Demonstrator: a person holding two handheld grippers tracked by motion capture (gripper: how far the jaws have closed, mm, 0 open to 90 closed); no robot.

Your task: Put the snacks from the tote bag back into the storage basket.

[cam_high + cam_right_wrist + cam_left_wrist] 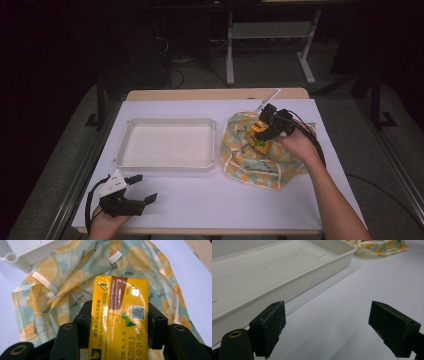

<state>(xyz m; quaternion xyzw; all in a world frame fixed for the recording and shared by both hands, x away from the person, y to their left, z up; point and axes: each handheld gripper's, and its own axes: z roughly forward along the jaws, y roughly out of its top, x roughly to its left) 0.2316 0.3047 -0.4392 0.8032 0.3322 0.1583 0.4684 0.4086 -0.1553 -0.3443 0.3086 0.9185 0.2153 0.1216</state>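
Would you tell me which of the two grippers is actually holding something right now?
The right gripper, over the lemon-print bag, is shut on the yellow carton. The left gripper rests open near the white tray, with nothing between its jaws.

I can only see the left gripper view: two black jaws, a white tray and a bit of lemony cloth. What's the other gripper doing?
Observer: The right gripper is shut on a yellow carton, above the lemon-print bag.
Operator: Is the carton out of the bag?
Observer: In the high view it sits right over the bag's opening; I cannot tell if it is fully clear.
Operator: Is there anything in the tray?
Observer: No, the high view shows the whole tray bare inside.
Operator: Where is my gripper on the table?
Observer: The left gripper is open at the near left corner, in front of the tray.
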